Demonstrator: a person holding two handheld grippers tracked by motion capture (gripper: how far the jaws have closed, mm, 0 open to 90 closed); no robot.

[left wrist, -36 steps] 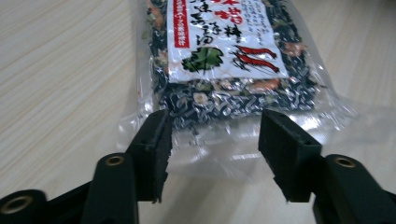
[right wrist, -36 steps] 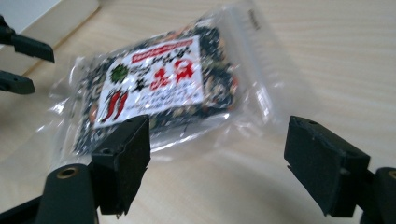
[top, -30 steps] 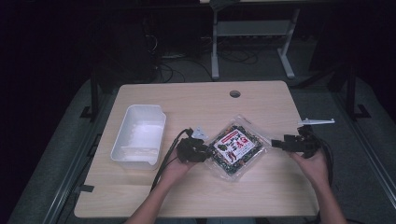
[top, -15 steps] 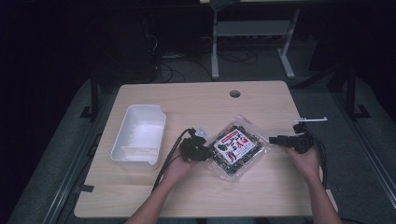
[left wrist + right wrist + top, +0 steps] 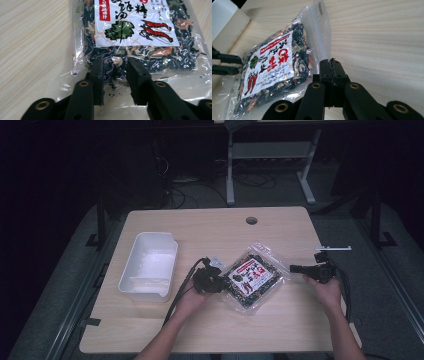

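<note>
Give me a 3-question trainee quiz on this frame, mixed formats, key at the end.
1. True or false: the right hand-held gripper has its jaws closed together.
2. The left hand-held gripper is: A) open over the seaweed packet B) clamped on the white tray C) lifted clear of the table
3. Fill in: in the high view, the white tray lies to the ____ of the packet.

Key: 1 true; 2 A; 3 left
</note>
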